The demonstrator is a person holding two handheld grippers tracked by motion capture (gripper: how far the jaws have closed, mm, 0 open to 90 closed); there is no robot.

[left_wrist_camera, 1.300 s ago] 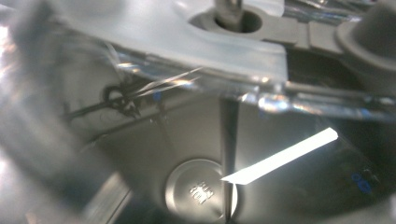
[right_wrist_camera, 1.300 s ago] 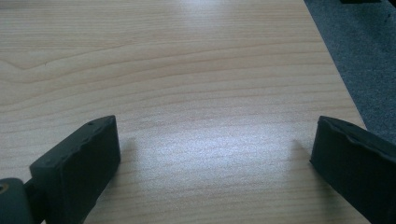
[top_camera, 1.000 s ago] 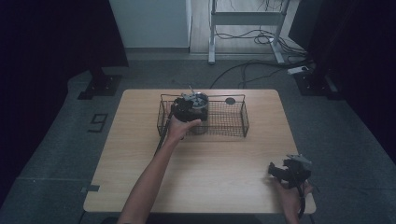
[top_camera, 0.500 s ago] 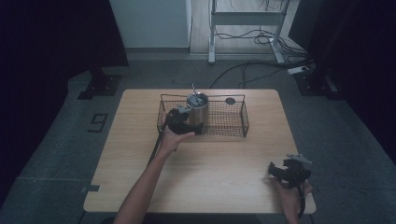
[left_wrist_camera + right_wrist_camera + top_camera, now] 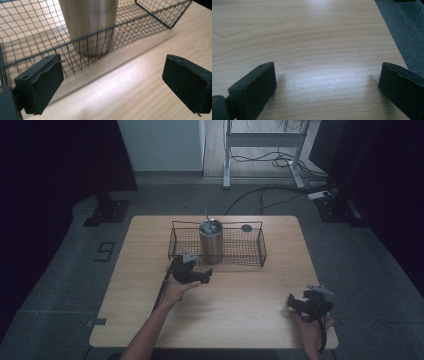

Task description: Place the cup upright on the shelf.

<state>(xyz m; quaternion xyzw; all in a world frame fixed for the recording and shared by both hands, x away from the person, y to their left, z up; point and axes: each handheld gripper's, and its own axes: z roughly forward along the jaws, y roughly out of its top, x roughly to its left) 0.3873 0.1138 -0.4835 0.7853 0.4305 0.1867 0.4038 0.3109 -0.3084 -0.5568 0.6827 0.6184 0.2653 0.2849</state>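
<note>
The metal cup (image 5: 211, 241) stands upright inside the wire basket (image 5: 250, 261), toward the basket's left half, in the upper middle of the high view, with a thin utensil handle (image 5: 206, 215) poking up from its rim. In the left gripper view the cup (image 5: 88, 23) fills the top centre, seen through the basket's near wall (image 5: 105, 41), resting on the mesh floor.

Just below the basket's lower left corner in the high view, the left gripper (image 5: 196, 274) sits apart from the cup, outside the wire; its 2 jaws are spread wide with nothing between them. At the lower right of the frame the right gripper (image 5: 300, 304) rests near the table (image 5: 240, 320) edge, well apart from the basket, its jaws likewise spread and empty over bare wood.

By the look of it, the placing of the cup in the basket is done and the hand is clear of it. A small dark disc (image 5: 246, 228) lies at the basket's far rim. Any next move would call for keeping clear of the wire wall so as not to nudge the basket.
</note>
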